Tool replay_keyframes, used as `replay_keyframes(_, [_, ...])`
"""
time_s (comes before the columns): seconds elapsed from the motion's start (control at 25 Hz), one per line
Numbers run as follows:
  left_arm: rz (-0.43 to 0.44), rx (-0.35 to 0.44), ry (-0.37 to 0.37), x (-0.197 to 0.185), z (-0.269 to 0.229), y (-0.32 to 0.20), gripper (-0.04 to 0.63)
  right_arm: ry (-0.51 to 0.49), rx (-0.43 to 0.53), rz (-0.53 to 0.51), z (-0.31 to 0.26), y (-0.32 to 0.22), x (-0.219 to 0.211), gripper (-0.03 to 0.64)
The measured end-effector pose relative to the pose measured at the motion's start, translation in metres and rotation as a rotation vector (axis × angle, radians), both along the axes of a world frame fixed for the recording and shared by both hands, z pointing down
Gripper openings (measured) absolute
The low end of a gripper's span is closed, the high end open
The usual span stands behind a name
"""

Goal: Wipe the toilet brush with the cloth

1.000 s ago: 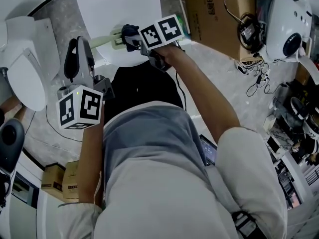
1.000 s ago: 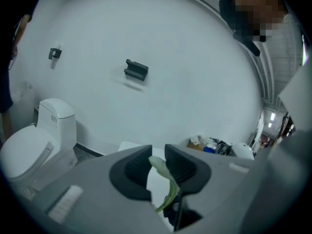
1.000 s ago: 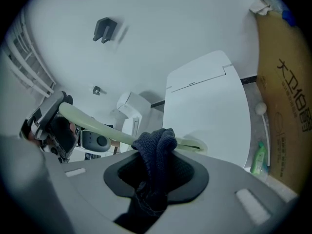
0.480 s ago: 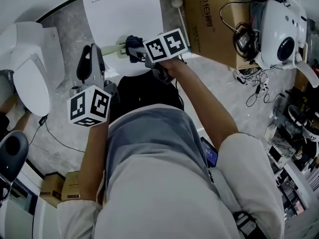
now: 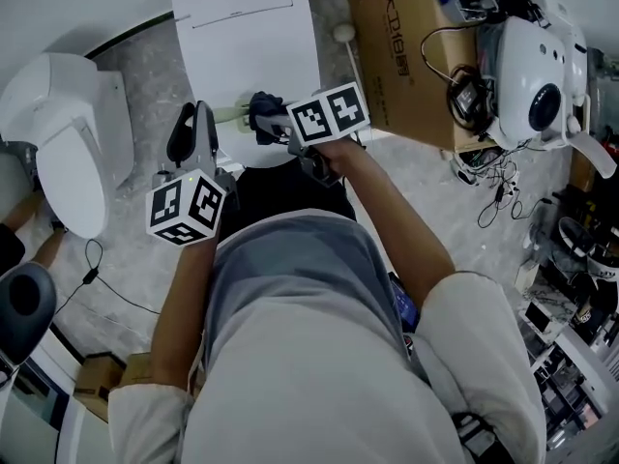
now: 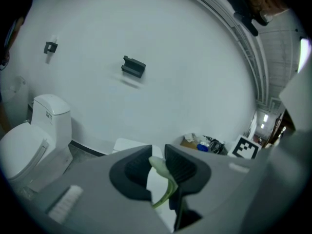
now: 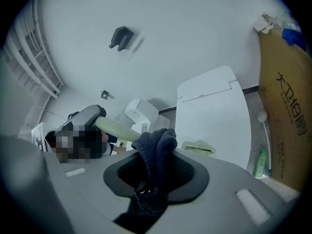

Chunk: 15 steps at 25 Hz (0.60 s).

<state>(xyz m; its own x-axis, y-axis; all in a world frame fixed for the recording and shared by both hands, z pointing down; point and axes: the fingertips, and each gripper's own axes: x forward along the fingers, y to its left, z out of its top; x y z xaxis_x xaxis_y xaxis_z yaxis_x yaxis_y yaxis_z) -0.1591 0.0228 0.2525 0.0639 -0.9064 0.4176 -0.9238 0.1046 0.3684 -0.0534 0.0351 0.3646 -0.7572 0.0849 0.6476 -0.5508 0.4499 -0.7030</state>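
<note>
The toilet brush has a pale green handle (image 5: 228, 116) that runs level between my two grippers above a white toilet lid (image 5: 253, 42). My left gripper (image 5: 198, 129) is shut on the handle's left end, and the green handle (image 6: 161, 172) shows pinched between its dark pads. My right gripper (image 5: 274, 122) is shut on a dark blue cloth (image 5: 261, 109), which is bunched against the handle's right part. In the right gripper view the cloth (image 7: 155, 147) rises out of the jaws and touches the handle (image 7: 116, 129). The brush head is hidden.
A white toilet (image 5: 68, 133) stands at the left. A large cardboard box (image 5: 406, 56) is to the right of the lid, with a white machine (image 5: 537, 75) and cables behind it. A green bottle (image 7: 260, 162) and a white-tipped stick (image 5: 343, 35) stand by the box.
Both grippers have kept their holds. The left gripper has come a little nearer to the right one, and the whole view has shifted so the lid and box show more fully.
</note>
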Motion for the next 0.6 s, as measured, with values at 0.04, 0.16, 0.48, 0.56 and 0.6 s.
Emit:
replay_keyframes(0.04, [0.002, 0.0, 0.001, 0.0, 0.0, 0.001, 0.0, 0.0, 0.006, -0.005, -0.003, 0.001, -0.001, 0.101])
replay_keyframes(0.16, [0.016, 0.0, 0.0, 0.001, 0.0, 0.004, 0.0, 0.004, 0.036, -0.027, -0.013, 0.003, -0.003, 0.101])
replay_keyframes(0.48, [0.044, -0.005, 0.007, -0.005, -0.002, 0.001, 0.0, -0.023, 0.091, -0.055, -0.047, 0.003, -0.019, 0.104])
replay_keyframes(0.56, [0.054, -0.006, 0.011, -0.005, -0.001, -0.001, 0.0, -0.03, 0.097, -0.061, -0.054, 0.002, -0.022, 0.104])
replay_keyframes(0.6, [0.058, -0.006, 0.012, -0.006, -0.001, -0.001, 0.0, -0.031, 0.1, -0.067, -0.057, 0.002, -0.024, 0.104])
